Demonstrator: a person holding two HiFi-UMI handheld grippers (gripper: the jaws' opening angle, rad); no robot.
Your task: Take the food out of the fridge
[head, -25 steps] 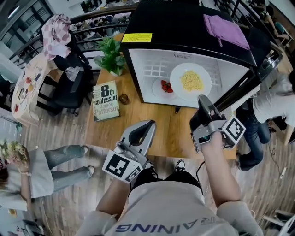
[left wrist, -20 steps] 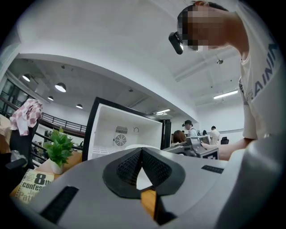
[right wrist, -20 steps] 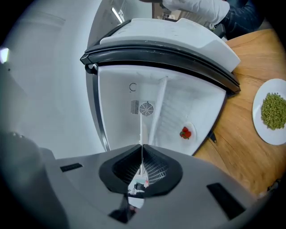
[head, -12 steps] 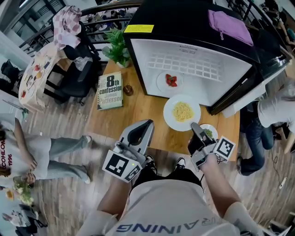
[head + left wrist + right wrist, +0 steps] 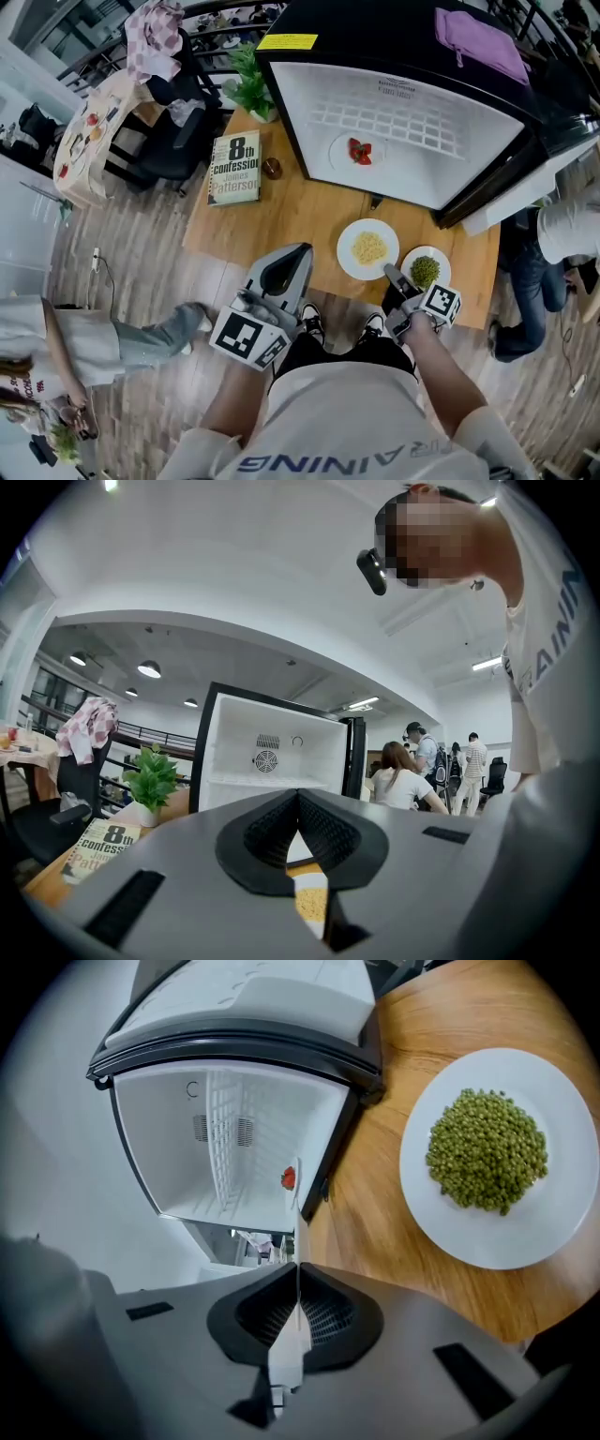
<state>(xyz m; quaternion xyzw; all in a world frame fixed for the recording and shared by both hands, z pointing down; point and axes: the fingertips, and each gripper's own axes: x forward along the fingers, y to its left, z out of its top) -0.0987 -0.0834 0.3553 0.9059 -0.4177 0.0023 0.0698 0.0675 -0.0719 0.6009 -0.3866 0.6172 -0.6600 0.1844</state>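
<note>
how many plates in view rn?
3. The noodle plate and the pea plate sit side by side on the table; the plate of red food is inside the open fridge. None looks hidden.

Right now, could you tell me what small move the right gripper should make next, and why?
Probably open the right gripper: it pinches the noodle plate, which looks set on the table, and red food sits in the fridge.
</note>
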